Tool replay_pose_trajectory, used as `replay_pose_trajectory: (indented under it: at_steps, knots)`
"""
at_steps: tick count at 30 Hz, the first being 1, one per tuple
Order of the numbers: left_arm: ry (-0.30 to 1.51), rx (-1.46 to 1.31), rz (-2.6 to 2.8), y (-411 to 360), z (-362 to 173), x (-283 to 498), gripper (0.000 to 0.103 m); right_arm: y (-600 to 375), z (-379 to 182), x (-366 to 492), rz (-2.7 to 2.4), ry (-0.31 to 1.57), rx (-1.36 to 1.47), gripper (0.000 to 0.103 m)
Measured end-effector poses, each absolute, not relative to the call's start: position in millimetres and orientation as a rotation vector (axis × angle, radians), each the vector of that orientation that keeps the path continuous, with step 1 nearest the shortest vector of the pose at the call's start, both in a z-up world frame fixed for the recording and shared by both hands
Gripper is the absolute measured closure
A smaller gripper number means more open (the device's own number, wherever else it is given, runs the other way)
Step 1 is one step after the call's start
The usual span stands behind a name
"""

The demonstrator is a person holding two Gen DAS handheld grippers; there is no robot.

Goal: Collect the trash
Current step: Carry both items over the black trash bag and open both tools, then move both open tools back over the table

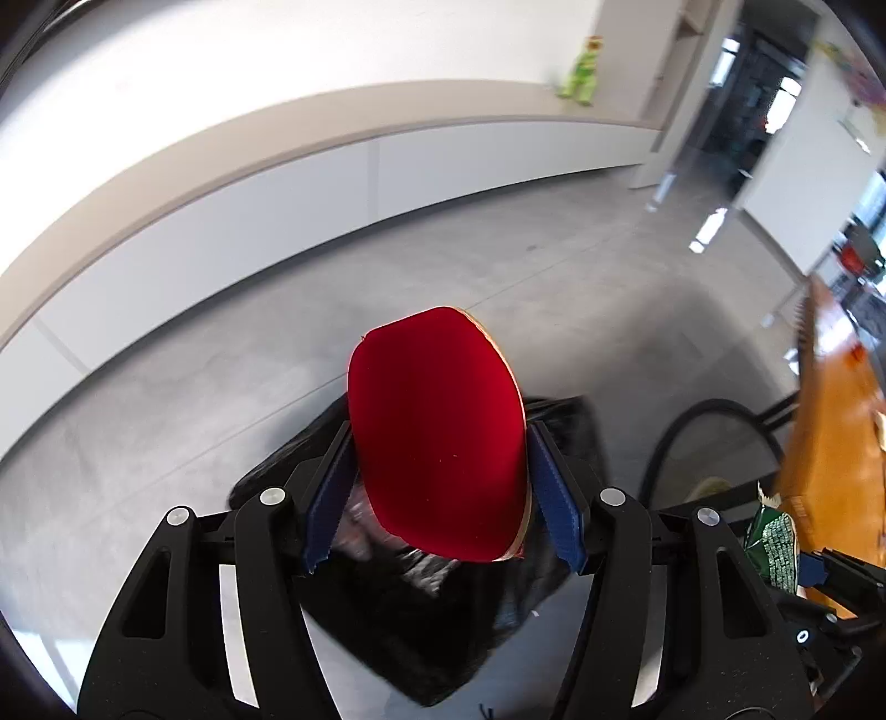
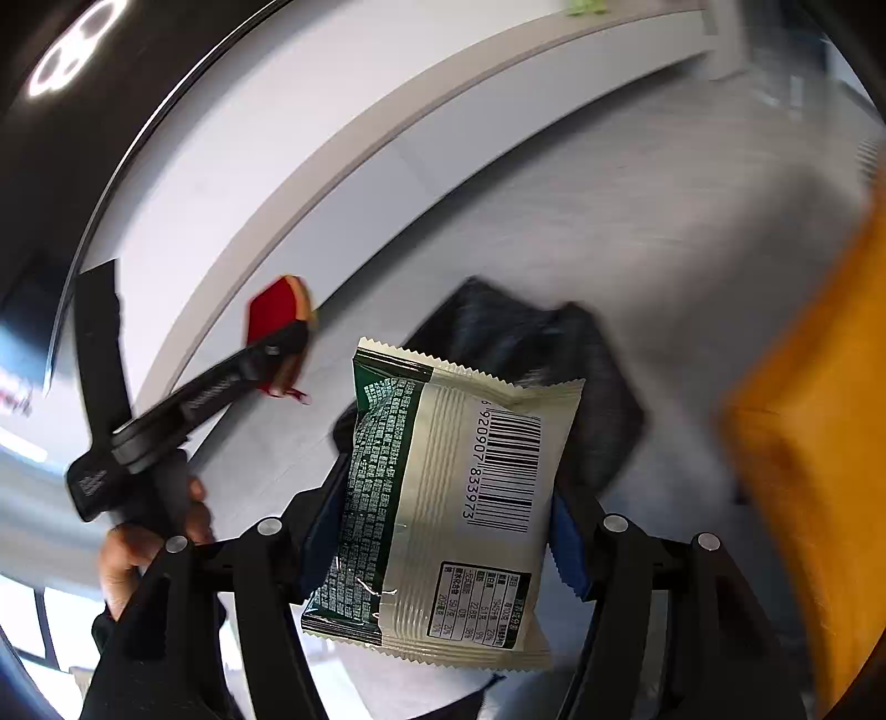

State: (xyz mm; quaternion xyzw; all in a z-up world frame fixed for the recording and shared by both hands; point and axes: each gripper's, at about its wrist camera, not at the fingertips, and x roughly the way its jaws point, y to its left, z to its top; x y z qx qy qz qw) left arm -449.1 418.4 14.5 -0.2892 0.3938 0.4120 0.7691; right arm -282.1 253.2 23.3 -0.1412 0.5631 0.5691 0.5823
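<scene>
Fingers (image 1: 545,487) of the left gripper (image 1: 440,493) clamp a smooth red oval paddle (image 1: 437,432), right gripper (image 2: 448,526) pinches a crinkly foil packet (image 2: 454,498).

Looks like some kind of office or commercial space rather than a home: polished grey concrete floor (image 1: 498,266), and a long low white built-in cabinet run (image 1: 232,216) with a beige top along a plain white wall (image 1: 277,50). There's a little green toy figure (image 1: 581,72) sitting on that ledge, an orange wooden table (image 1: 830,432) off to the side, and a dark glass-fronted doorway area (image 1: 758,99) further back. A black trash bag (image 1: 432,626) sits on the floor.
</scene>
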Motion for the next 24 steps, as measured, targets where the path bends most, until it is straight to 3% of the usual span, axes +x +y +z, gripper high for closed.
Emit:
replay_pose_trajectory:
  at_steps: [1,3,13,24]
  knots:
    - [0.864,-0.649,0.908,423,9,-457,0.039,266,19,-291,1.347,1.321,-0.387,0.027]
    - [0.869,-0.663,0.973,427,6,-466,0.007,281,15,-302,1.343,1.292,-0.446,0.024]
    - [0.825,-0.682,0.995,424,18,-465,0.006,267,39,-301,1.352,1.189,-0.463,0.024]
    - [0.813,-0.587,0.9,388,40,-412,0.006,224,73,-279,1.328,1.12,-0.391,0.024]
